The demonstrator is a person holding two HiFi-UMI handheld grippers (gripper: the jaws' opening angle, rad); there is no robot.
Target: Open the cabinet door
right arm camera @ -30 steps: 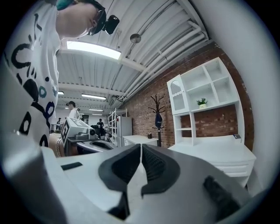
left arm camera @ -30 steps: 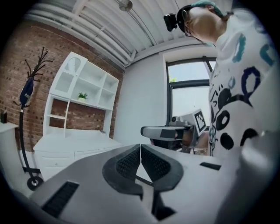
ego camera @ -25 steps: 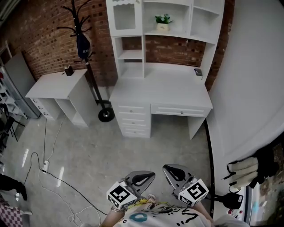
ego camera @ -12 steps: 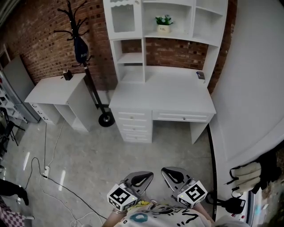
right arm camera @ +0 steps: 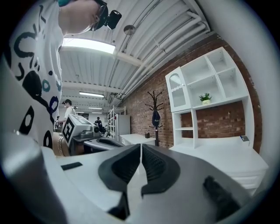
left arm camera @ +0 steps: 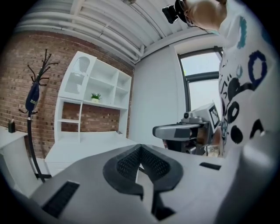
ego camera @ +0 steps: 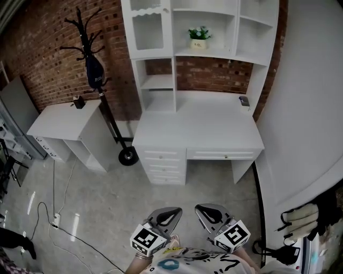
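Nearest, low in the head view: left gripper (ego camera: 165, 217) and right gripper (ego camera: 210, 212), side by side and well apart from the furniture. Each has its jaws closed together on nothing, as its own gripper view confirms.

Next: bare floor (ego camera: 107, 198).

Beyond: white desk (ego camera: 198, 126) with drawers, set against a brick wall (ego camera: 43, 48). A shelf unit stands on it, with a potted plant (ego camera: 199, 35) in an open bay.

Farthest, upper left of that unit: cabinet door (ego camera: 148, 32), shut, a white frame round an arched pane.

Handling, as judged: light, rigid, swings on hinges. The pane is possibly fragile, so keep the pads off it.

Hold: what looks like a small knob (ego camera: 165, 10) at the door's right edge. It is probably smooth and slippery, and the jaws must be opened first.
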